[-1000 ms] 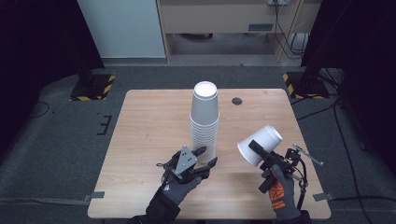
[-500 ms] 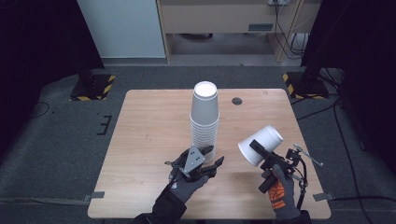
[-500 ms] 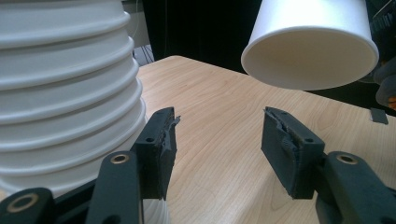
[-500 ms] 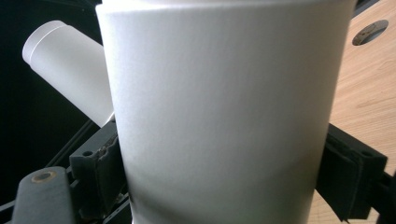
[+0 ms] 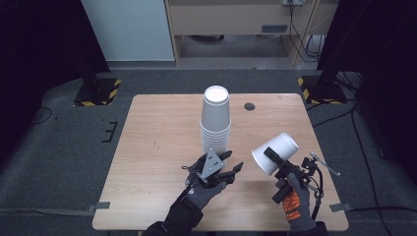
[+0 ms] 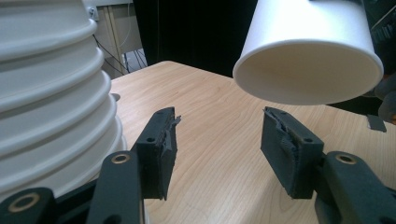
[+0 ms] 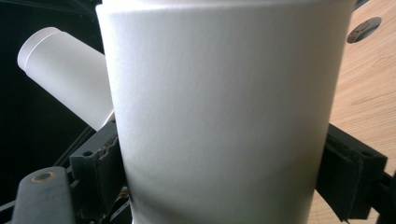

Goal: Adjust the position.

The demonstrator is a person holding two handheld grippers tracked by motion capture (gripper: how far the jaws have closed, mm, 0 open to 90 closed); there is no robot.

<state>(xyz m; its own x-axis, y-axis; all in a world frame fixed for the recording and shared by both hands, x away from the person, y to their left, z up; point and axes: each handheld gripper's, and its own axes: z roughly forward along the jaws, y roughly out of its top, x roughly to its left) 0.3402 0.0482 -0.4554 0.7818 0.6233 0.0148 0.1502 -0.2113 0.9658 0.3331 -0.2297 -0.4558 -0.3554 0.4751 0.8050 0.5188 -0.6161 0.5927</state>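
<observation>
A tall stack of upside-down white paper cups point(image 5: 215, 120) stands in the middle of the wooden table point(image 5: 157, 137). My left gripper point(image 5: 235, 166) lies low just in front of the stack's base, jaws open with nothing between them. In the left gripper view the left gripper point(image 6: 219, 128) has the stack point(image 6: 46, 93) on its left. The single cup point(image 6: 308, 51) hangs ahead of it, mouth toward it. My right gripper point(image 5: 276, 160) is shut on that single white cup point(image 5: 276, 152) and holds it tilted above the table's right front. In the right gripper view the cup point(image 7: 219, 102) sits between the right gripper's pads point(image 7: 100, 175).
A dark round hole point(image 5: 250, 106) is in the tabletop behind and right of the stack. Yellow-and-black striped stand feet point(image 5: 98, 93) sit on the floor at both far corners. A cable point(image 5: 317, 191) trails from the right gripper.
My left gripper has slid a little to the right along the front of the stack, toward the held cup. The right gripper and its cup have stayed put.
</observation>
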